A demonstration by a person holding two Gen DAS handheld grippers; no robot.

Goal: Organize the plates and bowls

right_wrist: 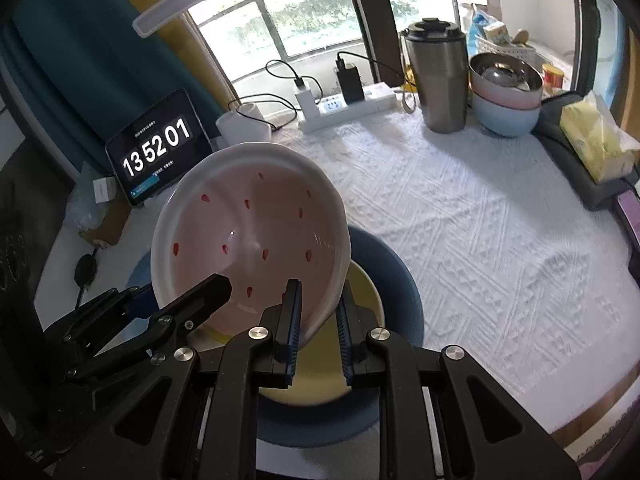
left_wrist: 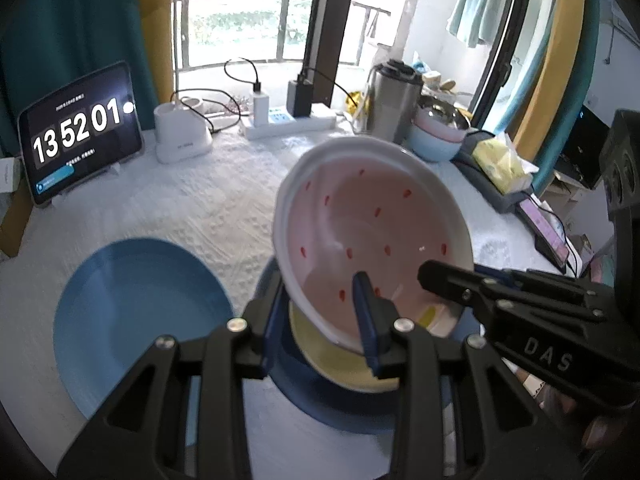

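Pink bowl mid-air, both claws pinching its rim

Left gripper [left_wrist: 320, 320] and right gripper [right_wrist: 316, 320] each clamp the tilted pink bowl [left_wrist: 372, 240] just above the yellow plate [right_wrist: 320, 384] stacked on a dark blue plate [right_wrist: 404, 300]; light blue plate [left_wrist: 132, 320] sits loose alongside, so I'd say roughly halfway; tumbler [right_wrist: 440, 80] and nested bowls [right_wrist: 506, 100] are well clear.

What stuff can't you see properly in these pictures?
- Yellow plate: both views, mostly covered by the pink bowl and the grippers.
- Dark blue plate: both views, partly under them.
- Small text on the tablet: too tiny, both views.
- Phone: left view, screen blurred; right view, cut by the edge.
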